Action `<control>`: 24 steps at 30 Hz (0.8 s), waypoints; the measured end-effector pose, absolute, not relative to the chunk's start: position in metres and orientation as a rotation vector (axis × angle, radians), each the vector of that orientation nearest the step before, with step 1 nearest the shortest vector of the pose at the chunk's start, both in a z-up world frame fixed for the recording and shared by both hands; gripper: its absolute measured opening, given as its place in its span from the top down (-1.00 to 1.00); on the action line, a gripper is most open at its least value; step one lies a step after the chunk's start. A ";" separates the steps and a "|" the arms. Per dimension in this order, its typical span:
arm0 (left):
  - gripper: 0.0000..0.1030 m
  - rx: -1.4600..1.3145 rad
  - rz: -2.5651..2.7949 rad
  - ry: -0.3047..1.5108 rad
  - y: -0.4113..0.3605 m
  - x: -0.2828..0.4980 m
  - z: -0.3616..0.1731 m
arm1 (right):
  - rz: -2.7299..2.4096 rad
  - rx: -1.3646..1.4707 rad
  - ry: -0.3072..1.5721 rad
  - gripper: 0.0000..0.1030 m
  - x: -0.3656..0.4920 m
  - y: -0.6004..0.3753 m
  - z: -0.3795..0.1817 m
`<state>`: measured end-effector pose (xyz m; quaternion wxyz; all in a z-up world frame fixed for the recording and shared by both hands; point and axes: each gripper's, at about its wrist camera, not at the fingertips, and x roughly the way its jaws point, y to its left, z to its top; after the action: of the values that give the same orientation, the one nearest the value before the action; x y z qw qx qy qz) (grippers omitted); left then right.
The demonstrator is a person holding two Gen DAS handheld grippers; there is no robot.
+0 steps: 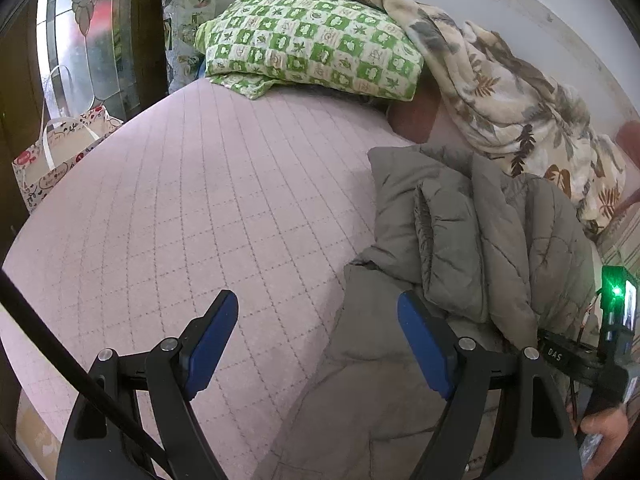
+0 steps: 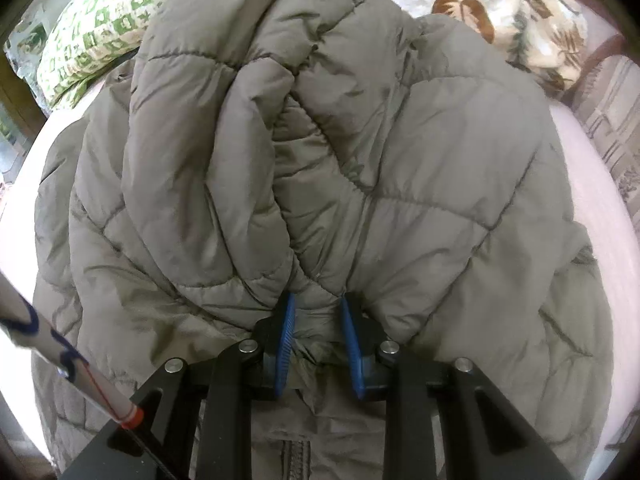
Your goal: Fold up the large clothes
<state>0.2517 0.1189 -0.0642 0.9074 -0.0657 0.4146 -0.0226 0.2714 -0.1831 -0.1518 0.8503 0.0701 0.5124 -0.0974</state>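
A grey-green quilted jacket (image 2: 328, 168) lies heaped on a pink quilted bed (image 1: 192, 208). In the right wrist view it fills most of the picture. My right gripper (image 2: 318, 306) is shut on a bunched fold of the jacket, its blue pads (image 2: 286, 336) pressing the fabric from both sides. In the left wrist view the jacket (image 1: 472, 240) lies at the right. My left gripper (image 1: 314, 312) hovers open over the bed at the jacket's left edge, with nothing between its fingers. Its right pad (image 1: 424, 344) hangs above the jacket's hem.
A green-and-white checked pillow (image 1: 312, 44) and a leaf-patterned blanket (image 1: 516, 108) lie at the head of the bed. A patterned paper bag (image 1: 52, 160) stands beside the bed at the left. A hand (image 1: 604, 436) with the other gripper's body shows at the lower right.
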 end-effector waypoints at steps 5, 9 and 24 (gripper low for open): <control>-0.57 -0.090 -0.038 0.850 0.113 0.242 -0.065 | -0.194 -0.018 0.968 0.47 0.250 -0.156 -0.135; -0.57 -0.113 -0.073 0.860 0.115 0.225 -0.059 | -0.122 0.011 0.778 -0.20 0.215 -0.167 -0.100; -0.57 -0.052 -0.312 0.873 -0.041 0.321 0.006 | -0.066 0.352 0.656 0.14 0.234 -0.287 -0.098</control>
<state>0.3207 -0.0408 0.0060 0.8940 -0.0251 0.4212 -0.1505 0.2343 -0.2868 -0.0976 0.9310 0.1721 0.3203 -0.0322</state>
